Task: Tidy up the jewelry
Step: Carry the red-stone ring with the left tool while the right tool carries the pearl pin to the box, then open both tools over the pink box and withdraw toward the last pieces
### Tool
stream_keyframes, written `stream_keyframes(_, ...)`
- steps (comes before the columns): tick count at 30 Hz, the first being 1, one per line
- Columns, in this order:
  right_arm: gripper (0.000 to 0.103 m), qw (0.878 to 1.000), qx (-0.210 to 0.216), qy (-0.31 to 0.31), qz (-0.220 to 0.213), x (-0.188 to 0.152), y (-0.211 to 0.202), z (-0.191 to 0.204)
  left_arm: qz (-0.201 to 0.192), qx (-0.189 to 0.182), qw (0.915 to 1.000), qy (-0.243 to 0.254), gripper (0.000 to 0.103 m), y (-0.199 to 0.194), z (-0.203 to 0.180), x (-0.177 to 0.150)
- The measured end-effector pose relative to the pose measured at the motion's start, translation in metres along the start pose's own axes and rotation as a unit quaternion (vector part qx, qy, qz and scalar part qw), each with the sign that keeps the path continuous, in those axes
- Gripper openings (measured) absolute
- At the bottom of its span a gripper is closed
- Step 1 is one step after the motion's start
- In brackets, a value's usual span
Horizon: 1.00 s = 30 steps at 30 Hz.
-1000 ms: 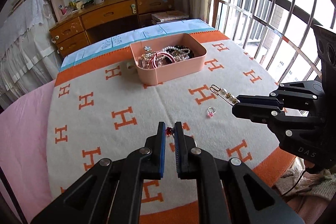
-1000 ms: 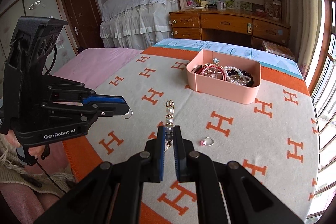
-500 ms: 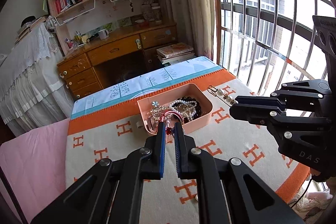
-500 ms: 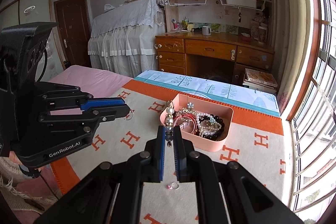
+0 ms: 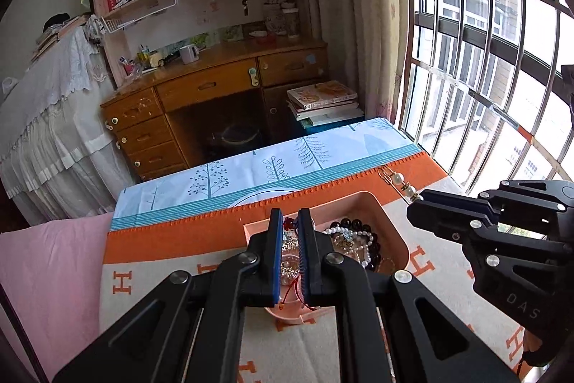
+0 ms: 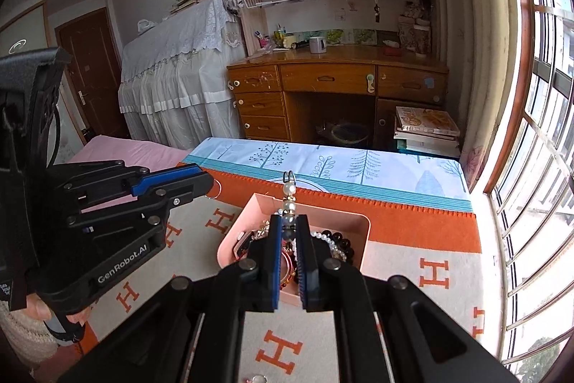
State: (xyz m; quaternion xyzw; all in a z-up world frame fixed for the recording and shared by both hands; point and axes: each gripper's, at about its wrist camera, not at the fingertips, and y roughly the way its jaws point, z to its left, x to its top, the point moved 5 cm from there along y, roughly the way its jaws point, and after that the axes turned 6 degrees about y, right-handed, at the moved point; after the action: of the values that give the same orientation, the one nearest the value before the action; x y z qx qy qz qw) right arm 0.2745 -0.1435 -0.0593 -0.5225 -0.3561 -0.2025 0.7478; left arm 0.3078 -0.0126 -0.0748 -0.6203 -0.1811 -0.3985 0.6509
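Observation:
A pink box [image 5: 393, 219] [image 6: 353, 223] of bracelets and beads sits on the orange-and-white H-pattern blanket [image 5: 172, 234]. My left gripper [image 5: 290, 223] is shut on a small ring with a red stone [image 5: 287, 222], held over the box's left end; its round band shows in the right wrist view [image 6: 215, 192]. My right gripper [image 6: 288, 225] is shut on a pearl hair clip [image 6: 288, 198] that sticks up past the fingertips, over the box. The clip also shows in the left wrist view [image 5: 398, 182].
A pink-stone ring [image 6: 255, 379] lies on the blanket near the front edge. Beyond the bed stand a wooden desk [image 5: 215, 85], a stack of books [image 5: 324, 103] and a barred window [image 5: 484, 60] at the right. A pink sheet [image 5: 46, 268] covers the left.
Both grippers have moved forward and now hover over the pink box, each still holding its piece. The box has come much closer in both views.

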Motion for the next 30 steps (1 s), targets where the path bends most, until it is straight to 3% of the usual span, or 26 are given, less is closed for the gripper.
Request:
stream_keyframes(9,0.008,0.997,-0.024,0.053,0.048,-0.015,0.064,-0.032,0.039,-0.014,0.999,-0.018,0.006,0.068,-0.007,-0.01)
stream_keyframes(10,0.008,0.997,-0.028,0.058,0.052,-0.017,0.068,-0.035,0.044,-0.019,0.9987,-0.019,0.01,0.074,-0.008,-0.011)
stream_keyframes(11,0.008,0.996,-0.033,0.062,0.053,-0.019,0.071,-0.037,0.048,-0.022,0.9984,-0.022,0.015,0.077,-0.008,-0.012)
stream_keyframes(13,0.008,0.995,-0.038,0.063,0.062,-0.021,0.076,-0.039,0.05,-0.017,0.9983,-0.025,0.046,0.081,-0.008,-0.015)
stream_keyframes(15,0.008,0.995,-0.041,0.064,0.066,-0.023,0.077,-0.04,0.043,-0.004,0.9989,-0.019,0.071,0.08,-0.008,-0.017)
stream_keyframes(16,0.008,0.995,-0.042,0.062,0.065,-0.024,0.077,-0.04,0.037,0.01,0.9992,-0.015,0.075,0.078,-0.008,-0.017)
stream_keyframes(30,0.009,0.996,-0.039,0.062,0.055,-0.033,0.038,-0.034,0.03,0.016,0.9994,-0.005,0.077,0.025,-0.01,-0.027)
